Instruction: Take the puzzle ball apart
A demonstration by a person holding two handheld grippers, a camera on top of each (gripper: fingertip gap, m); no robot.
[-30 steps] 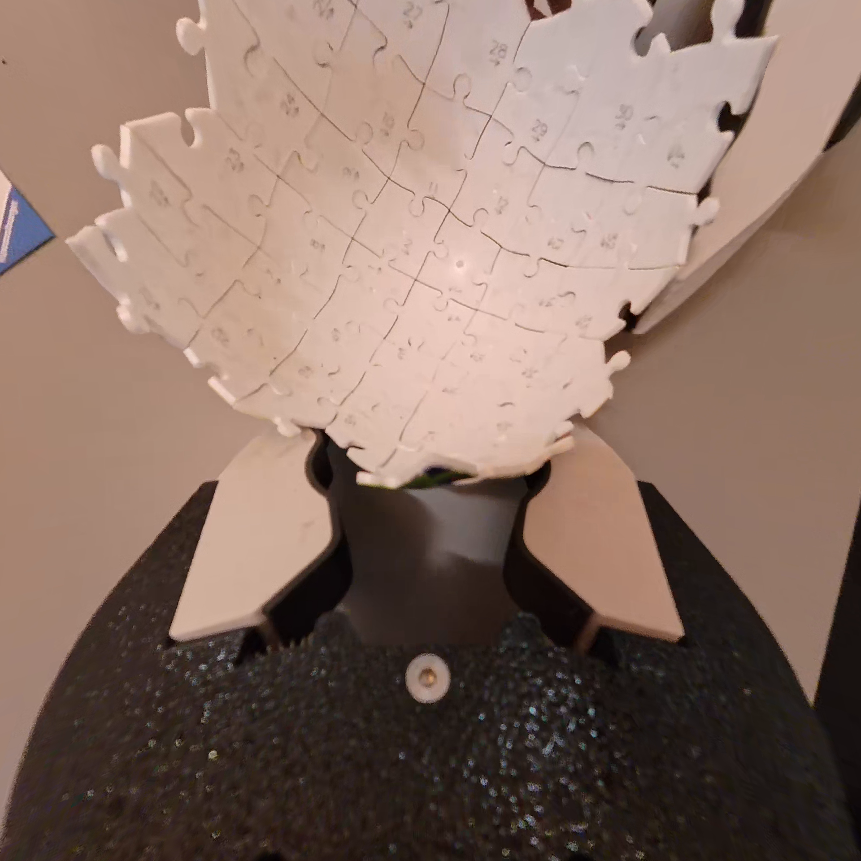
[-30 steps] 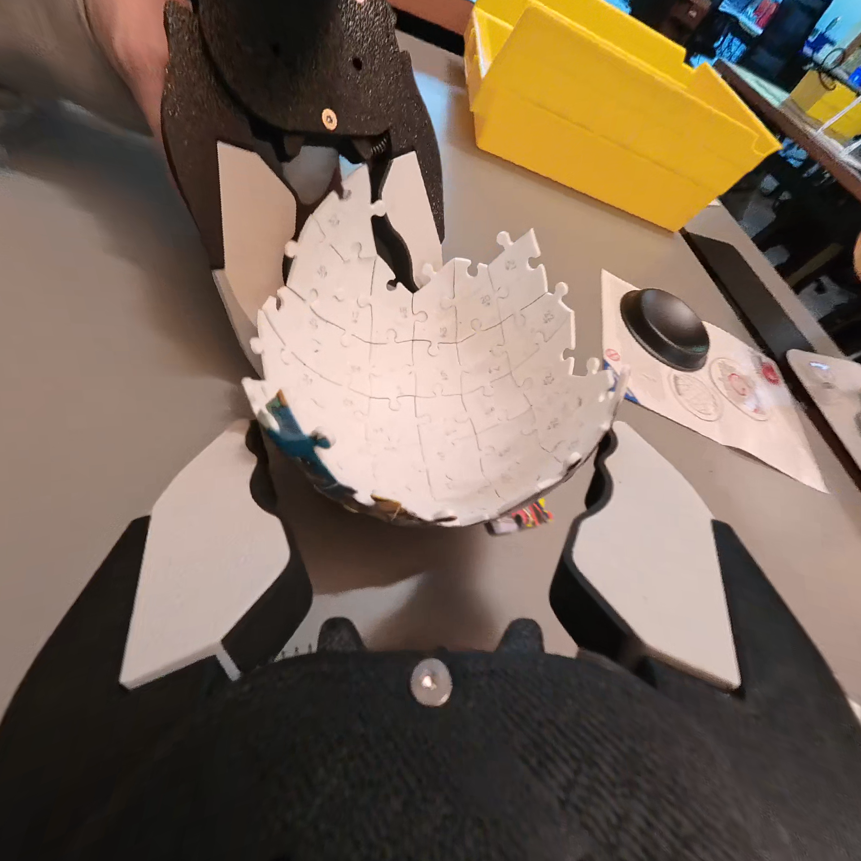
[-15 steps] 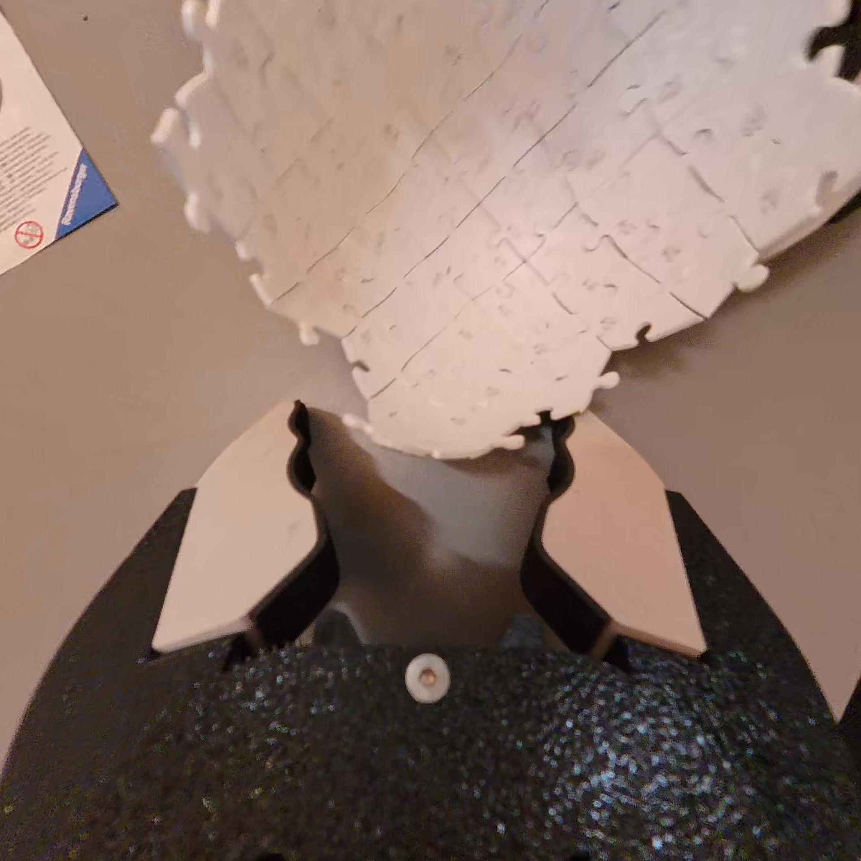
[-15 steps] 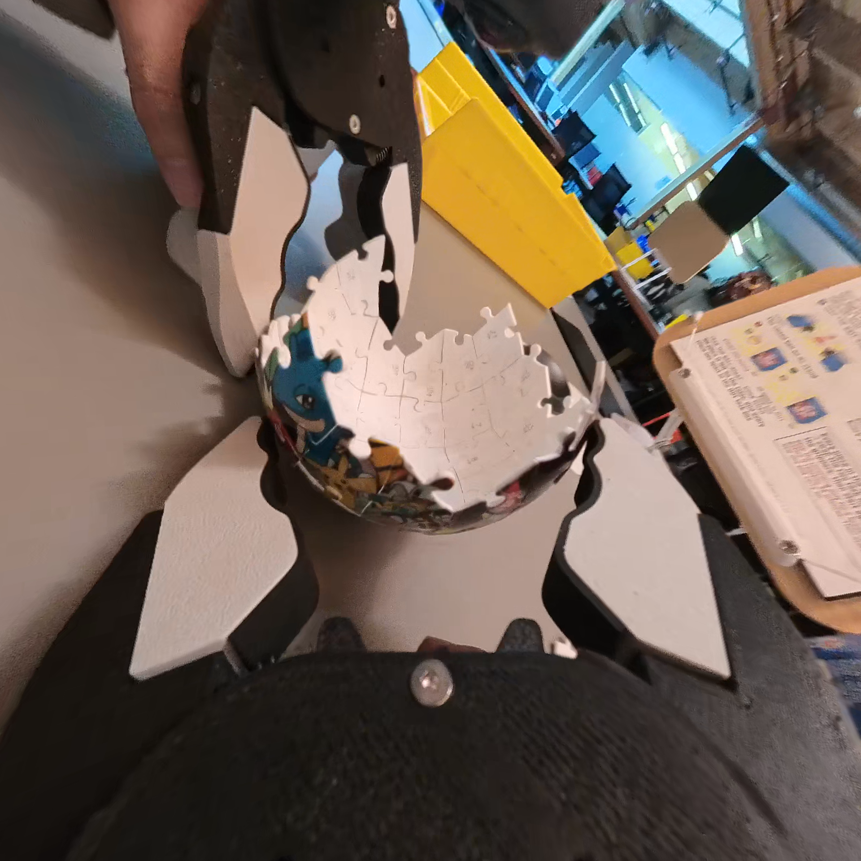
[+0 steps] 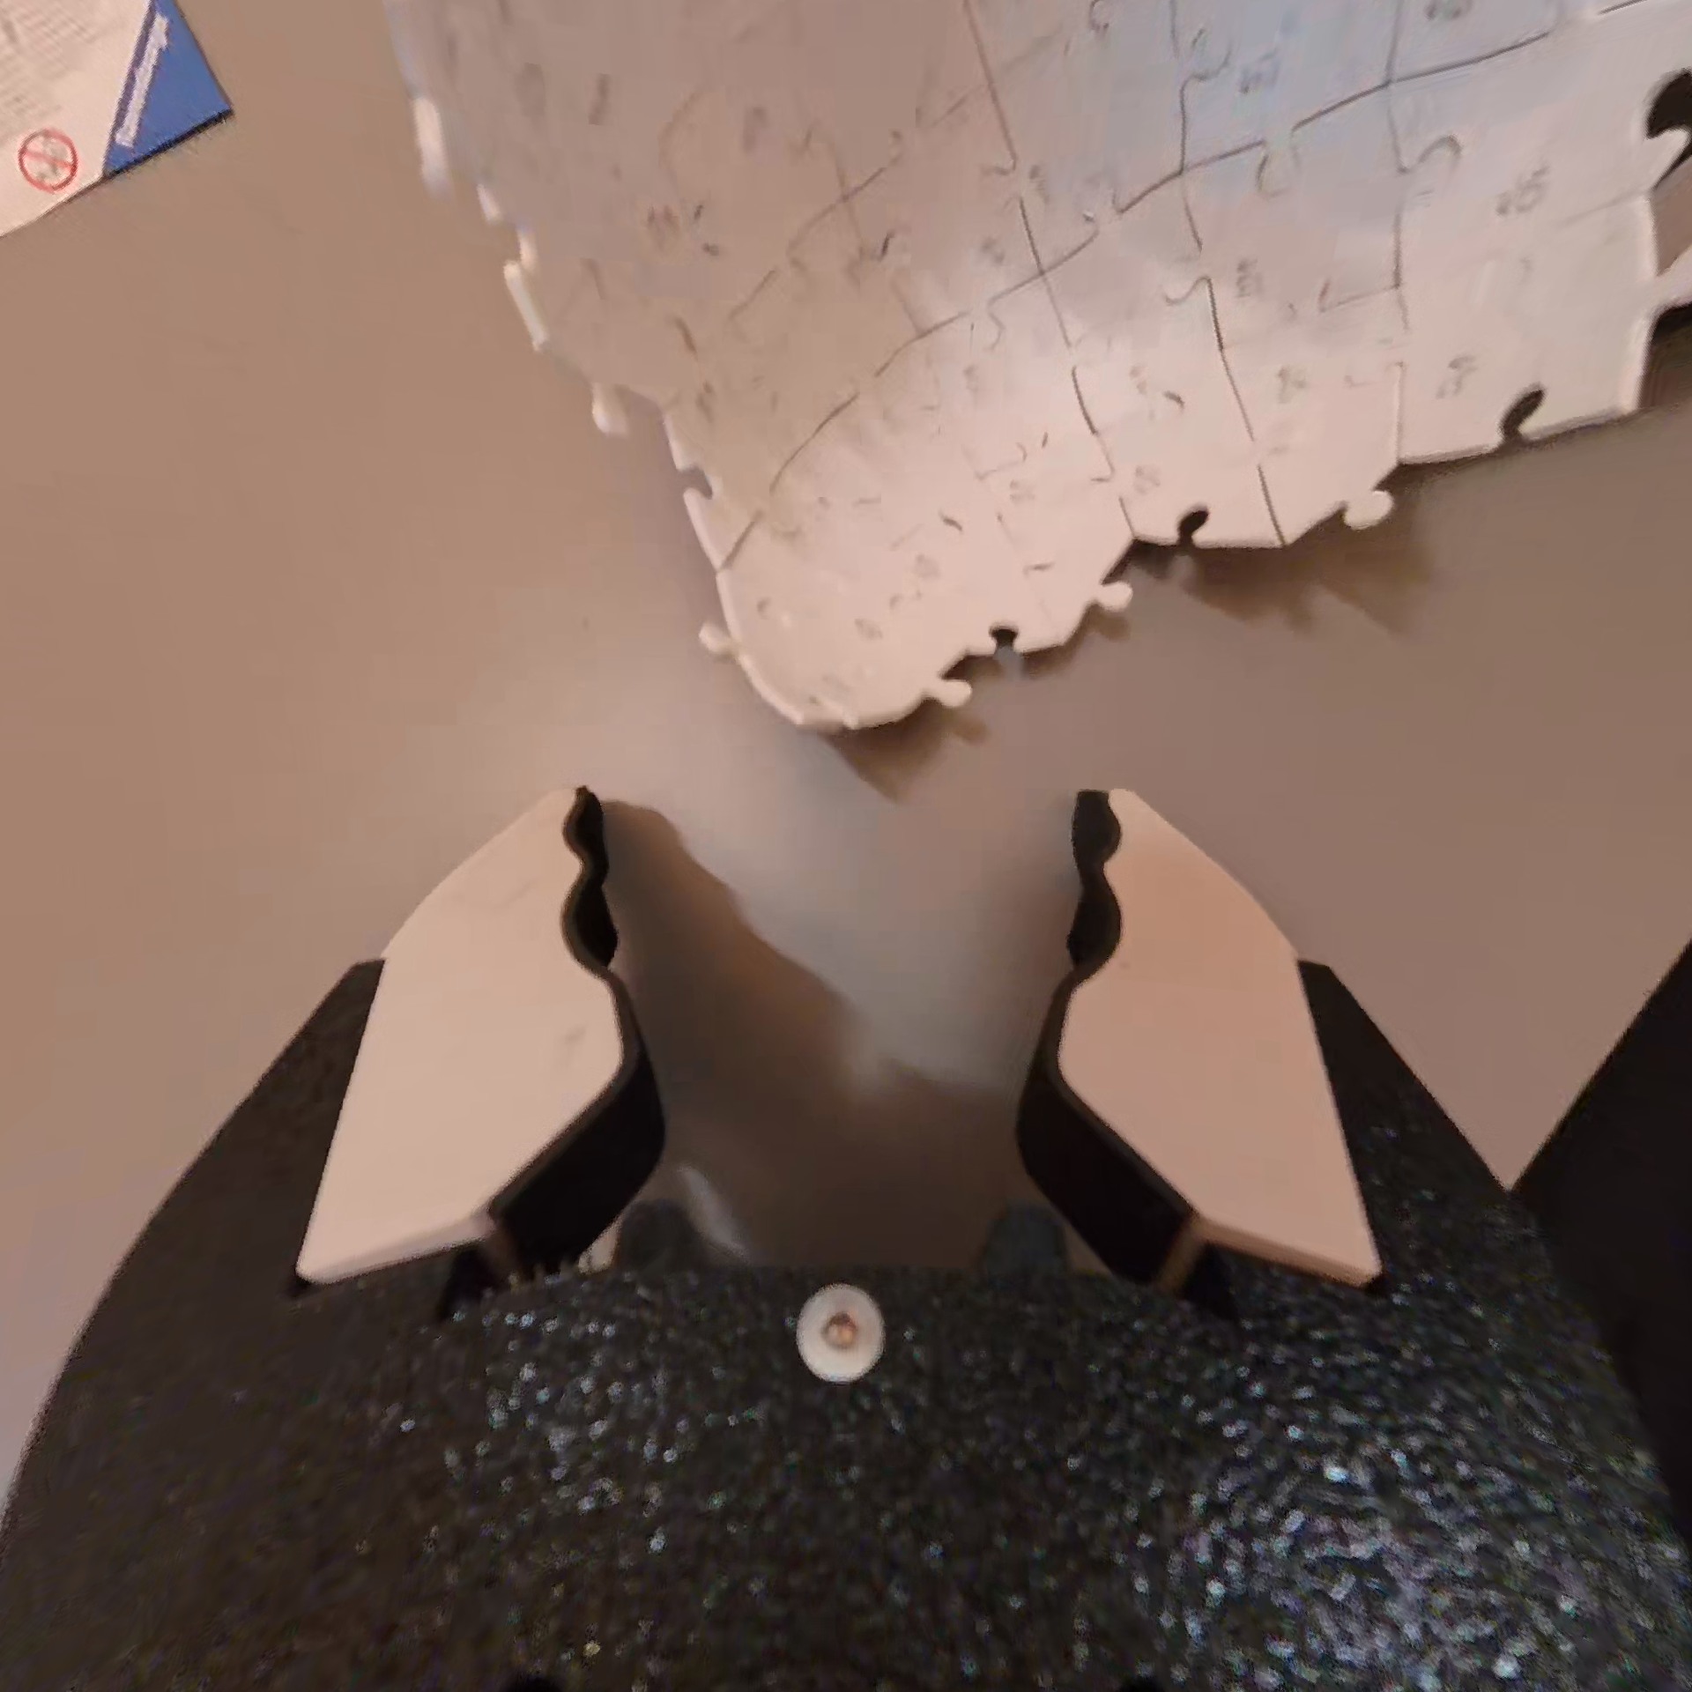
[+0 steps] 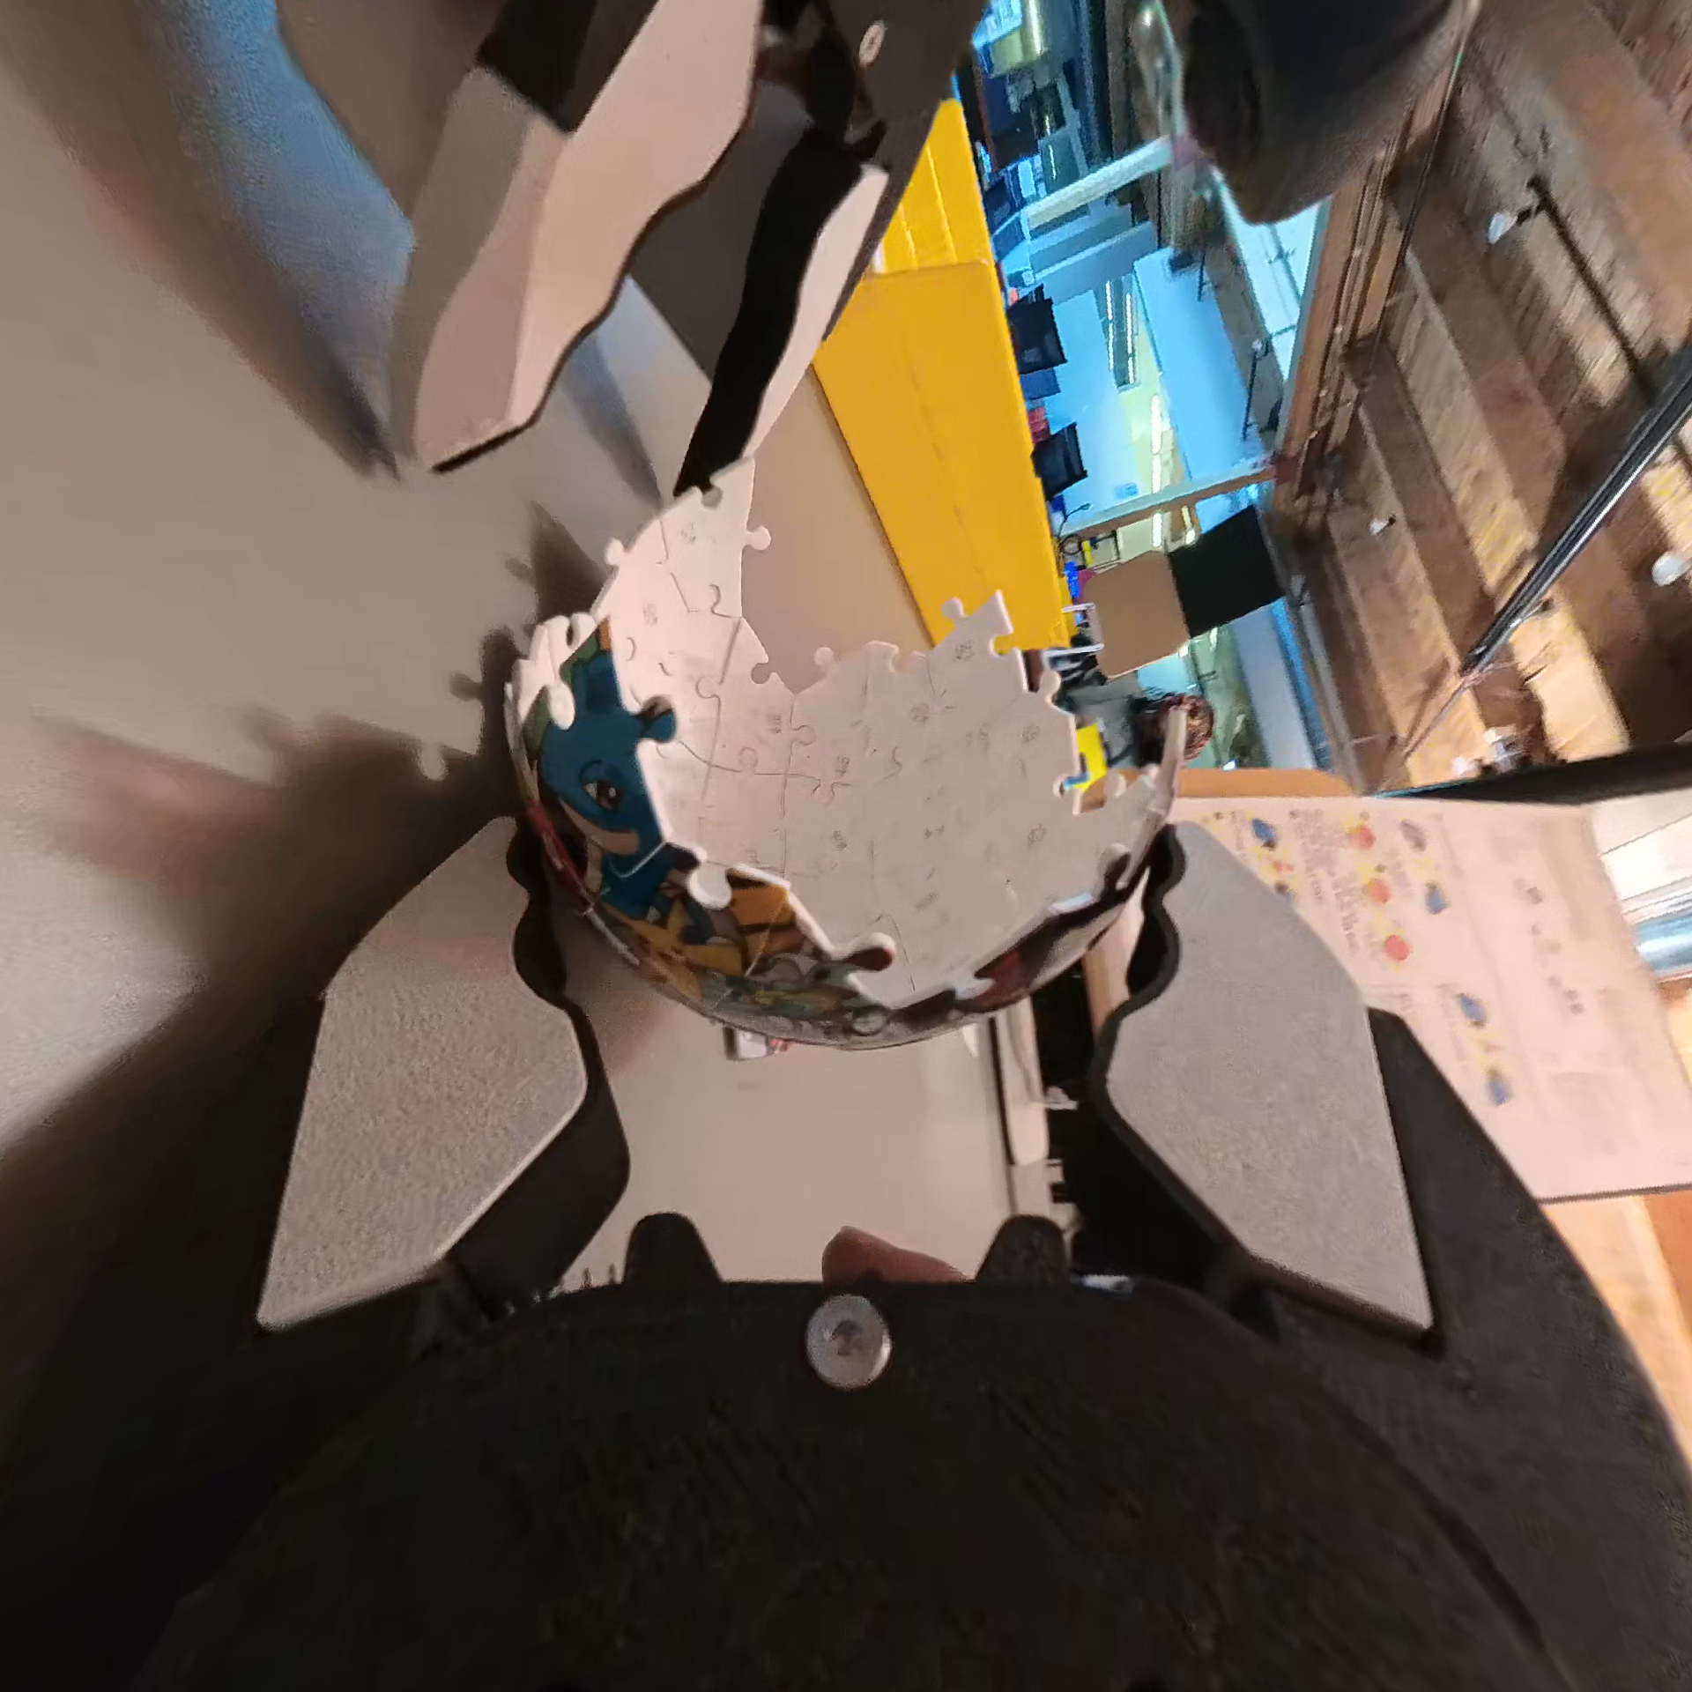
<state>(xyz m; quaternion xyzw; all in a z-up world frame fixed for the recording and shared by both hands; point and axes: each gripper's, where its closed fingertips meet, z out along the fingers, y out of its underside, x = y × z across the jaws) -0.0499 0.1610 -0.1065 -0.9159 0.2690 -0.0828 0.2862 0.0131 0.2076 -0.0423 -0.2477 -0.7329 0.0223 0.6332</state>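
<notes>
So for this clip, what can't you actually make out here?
- Puzzle ball, left wrist view: top and right parts cut off by the frame; printed outside faces away.
- Left gripper, right wrist view: motion-blurred; contact with the ball's rim unclear.
- Yellow bin: contents hidden by its wall.

Puzzle ball [image 6: 879, 824] between right tongs [image 6: 842, 879] — half-open shell

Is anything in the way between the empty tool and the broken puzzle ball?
No. The left tool is open with only bare table between it and the puzzle ball's jagged edge. The right tool holds the ball's sides.
</notes>
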